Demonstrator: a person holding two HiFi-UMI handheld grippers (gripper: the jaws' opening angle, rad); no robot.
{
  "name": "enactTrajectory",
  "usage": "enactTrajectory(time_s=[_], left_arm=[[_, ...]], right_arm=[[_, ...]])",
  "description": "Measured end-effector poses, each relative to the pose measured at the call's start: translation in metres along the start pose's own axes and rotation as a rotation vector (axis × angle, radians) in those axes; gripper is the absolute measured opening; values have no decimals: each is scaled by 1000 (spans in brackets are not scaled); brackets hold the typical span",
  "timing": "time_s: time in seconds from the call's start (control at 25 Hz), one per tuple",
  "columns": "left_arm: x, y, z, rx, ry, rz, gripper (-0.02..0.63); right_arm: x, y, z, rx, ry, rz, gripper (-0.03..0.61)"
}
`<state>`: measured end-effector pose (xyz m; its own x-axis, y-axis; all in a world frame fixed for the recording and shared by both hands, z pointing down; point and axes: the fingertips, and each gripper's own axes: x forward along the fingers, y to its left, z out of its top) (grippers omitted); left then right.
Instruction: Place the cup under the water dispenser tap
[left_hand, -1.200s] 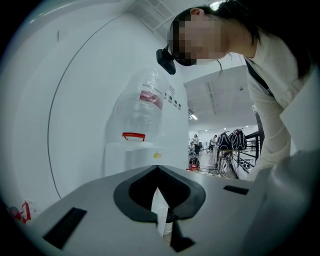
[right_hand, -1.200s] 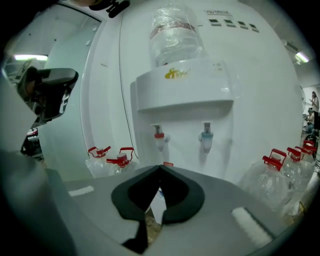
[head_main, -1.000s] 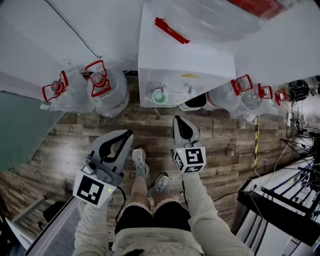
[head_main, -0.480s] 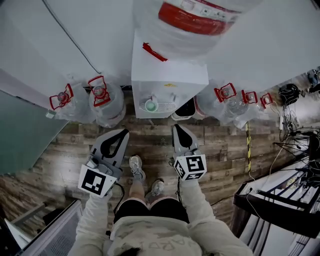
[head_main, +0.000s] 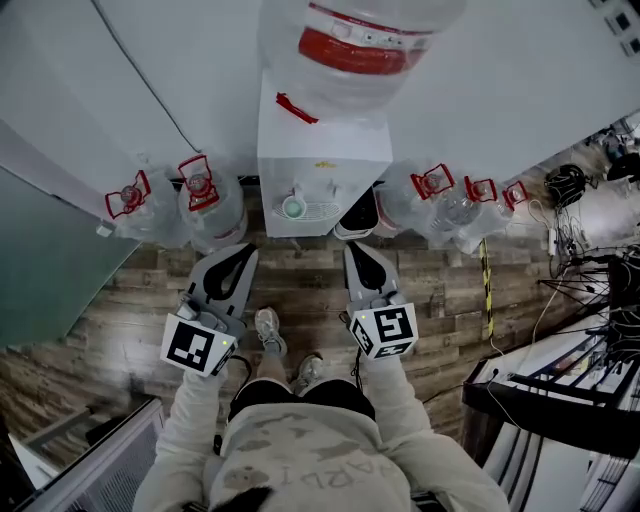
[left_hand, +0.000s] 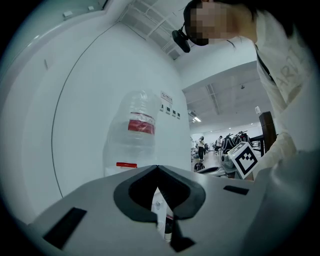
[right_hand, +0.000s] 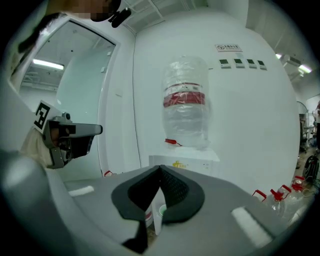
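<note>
Wooden floor (head_main: 300, 290) runs up to a white wall, where a water dispenser (head_main: 322, 160) stands at the far side with a large bottle (head_main: 355, 45) on top. Spare bottles (head_main: 205, 200) with red handles stand on the floor to its left and right. The cup (head_main: 293, 207) stands on the left part of the tray at the dispenser's front. Nearer, well apart from it, the left gripper (head_main: 243, 250) and right gripper (head_main: 356, 247) point toward the dispenser, each with jaws closed on nothing.
</note>
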<state>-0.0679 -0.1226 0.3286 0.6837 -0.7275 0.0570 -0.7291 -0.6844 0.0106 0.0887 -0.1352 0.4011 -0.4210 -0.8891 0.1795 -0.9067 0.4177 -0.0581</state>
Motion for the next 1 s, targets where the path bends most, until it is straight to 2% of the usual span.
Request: enactTrajectory(time_s=[0.56, 1.0], left_arm=[[-18, -33, 53, 34, -66, 22, 5], [-34, -66, 87, 56, -127, 45, 5]], right_arm=[[-53, 18, 69, -72, -81, 45, 9], [-98, 22, 102, -111, -143, 57, 9]])
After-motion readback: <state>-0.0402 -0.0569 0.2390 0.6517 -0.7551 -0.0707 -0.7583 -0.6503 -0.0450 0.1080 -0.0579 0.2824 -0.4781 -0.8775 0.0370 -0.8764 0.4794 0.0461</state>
